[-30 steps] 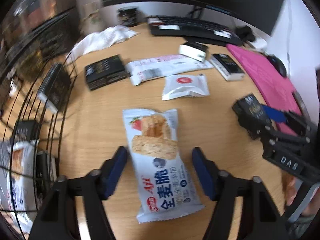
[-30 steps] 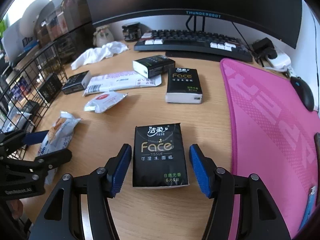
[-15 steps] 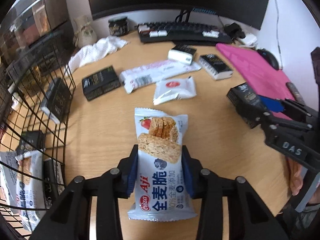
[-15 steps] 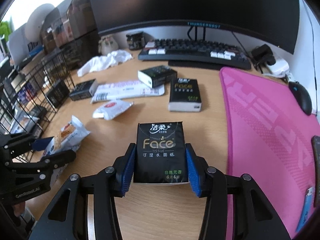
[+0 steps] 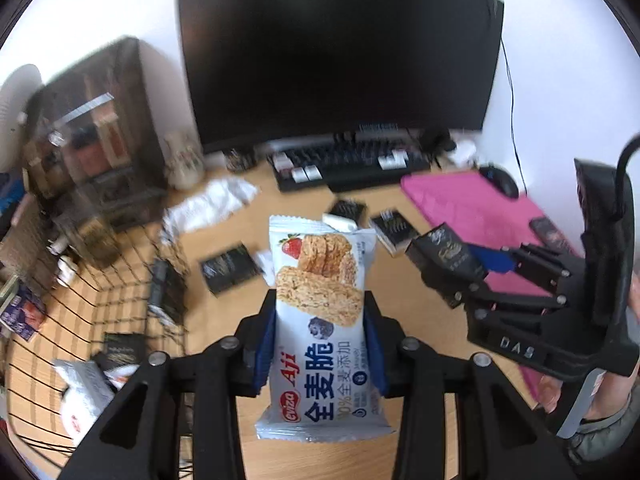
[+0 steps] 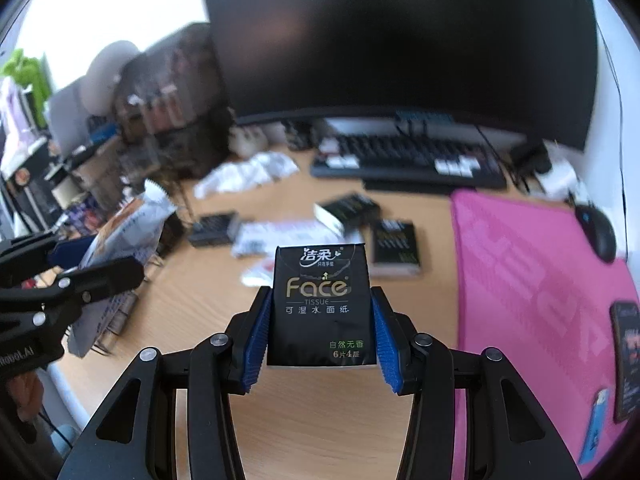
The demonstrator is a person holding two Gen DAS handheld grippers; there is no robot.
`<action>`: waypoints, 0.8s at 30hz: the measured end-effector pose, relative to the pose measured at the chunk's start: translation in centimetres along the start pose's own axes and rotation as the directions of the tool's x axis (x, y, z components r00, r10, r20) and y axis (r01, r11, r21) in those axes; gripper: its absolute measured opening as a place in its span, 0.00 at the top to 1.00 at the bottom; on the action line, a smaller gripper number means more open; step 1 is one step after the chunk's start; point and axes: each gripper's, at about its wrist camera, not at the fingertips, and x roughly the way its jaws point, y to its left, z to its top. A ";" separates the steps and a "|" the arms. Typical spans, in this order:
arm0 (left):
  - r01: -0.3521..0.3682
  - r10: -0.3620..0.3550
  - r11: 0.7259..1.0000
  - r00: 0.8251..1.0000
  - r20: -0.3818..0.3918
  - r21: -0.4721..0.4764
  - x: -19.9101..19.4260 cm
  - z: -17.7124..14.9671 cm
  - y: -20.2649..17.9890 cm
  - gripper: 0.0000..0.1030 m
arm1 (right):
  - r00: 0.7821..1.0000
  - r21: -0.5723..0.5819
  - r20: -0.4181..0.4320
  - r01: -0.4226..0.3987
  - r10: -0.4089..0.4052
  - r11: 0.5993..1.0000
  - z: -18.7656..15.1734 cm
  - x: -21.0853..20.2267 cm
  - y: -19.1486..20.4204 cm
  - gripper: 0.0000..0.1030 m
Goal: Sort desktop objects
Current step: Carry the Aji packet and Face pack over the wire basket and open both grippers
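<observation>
My left gripper (image 5: pixel 320 344) is shut on a white-and-blue cracker packet (image 5: pixel 322 320), held above the wooden desk (image 5: pixel 320 456). My right gripper (image 6: pixel 320 336) is shut on a black Face tissue pack (image 6: pixel 322 308), also lifted off the desk. In the left wrist view the right gripper (image 5: pixel 464 264) shows at the right with its black pack (image 5: pixel 444 252). In the right wrist view the left gripper (image 6: pixel 76 268) shows at the left edge with the cracker packet (image 6: pixel 128 236). A black wire basket (image 5: pixel 80 320) at the left holds tissue packs and snack packets.
More black tissue packs (image 6: pixel 396 248), white snack wrappers (image 6: pixel 280 236) and a crumpled white tissue (image 6: pixel 248 172) lie on the desk. Behind stand a keyboard (image 6: pixel 408 160) and a dark monitor (image 6: pixel 400 40). A pink mat (image 6: pixel 532 280) with a mouse (image 6: pixel 596 232) lies at the right.
Both grippers closed on their items, the left on the cracker packet and the right on the tissue pack. Both then rose off the desk and tilted up, bringing the monitor into view.
</observation>
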 end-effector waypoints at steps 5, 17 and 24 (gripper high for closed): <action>-0.078 0.081 0.994 0.996 0.038 -0.070 -3.0 0.0 4.5 0.58 | 0.994 -0.097 0.027 -0.104 0.107 0.990 2.5 -0.6 5.8 0.55; -0.273 0.268 0.924 0.962 -0.056 -0.268 -5.0 -5.4 16.8 0.58 | 0.946 -0.257 -0.061 -0.324 0.319 0.911 4.4 3.3 20.6 0.55; -0.275 0.265 0.910 0.961 -0.077 -0.310 -4.5 -6.3 19.1 0.58 | 0.935 -0.273 -0.093 -0.354 0.341 0.895 4.4 5.5 23.9 0.54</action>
